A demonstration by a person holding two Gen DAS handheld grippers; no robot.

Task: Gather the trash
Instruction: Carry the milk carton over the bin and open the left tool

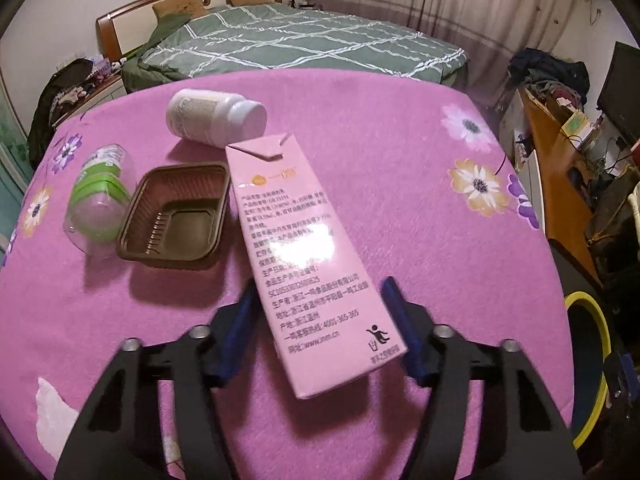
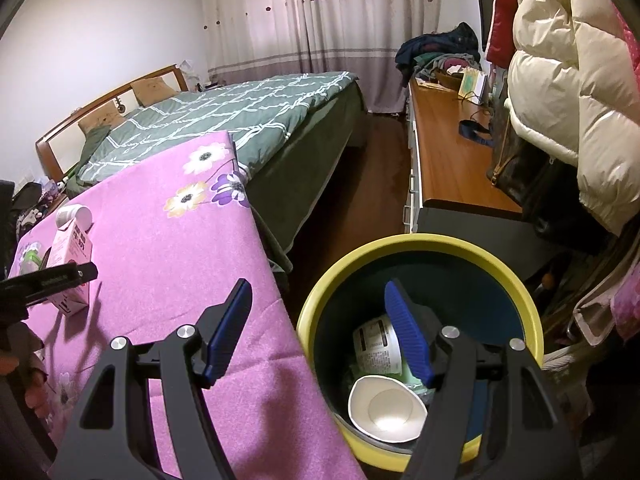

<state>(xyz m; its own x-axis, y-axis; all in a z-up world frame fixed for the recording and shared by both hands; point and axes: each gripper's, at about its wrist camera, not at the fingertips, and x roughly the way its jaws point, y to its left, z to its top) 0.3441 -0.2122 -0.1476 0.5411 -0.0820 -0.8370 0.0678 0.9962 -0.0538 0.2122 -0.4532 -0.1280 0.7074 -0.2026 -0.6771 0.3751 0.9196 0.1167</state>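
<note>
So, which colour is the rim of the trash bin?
Yellow; the trash bin is dark inside. The right wrist view shows it best.

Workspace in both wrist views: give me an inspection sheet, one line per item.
Surface: table under a pink flowered cloth.
Job's things: pink carton between the left gripper's fingers; white bottle on its side; brown tray; clear green-labelled bottle on its side; yellow-rimmed bin beside the table, holding a white bowl and a printed cup.
Clutter: nothing seen beyond the trash.
Grippers: left gripper around the carton, contact unclear; right gripper open above the bin's edge.
Cables: some on the desk.
Surroundings: bed, curtains, hanging coat.
</note>
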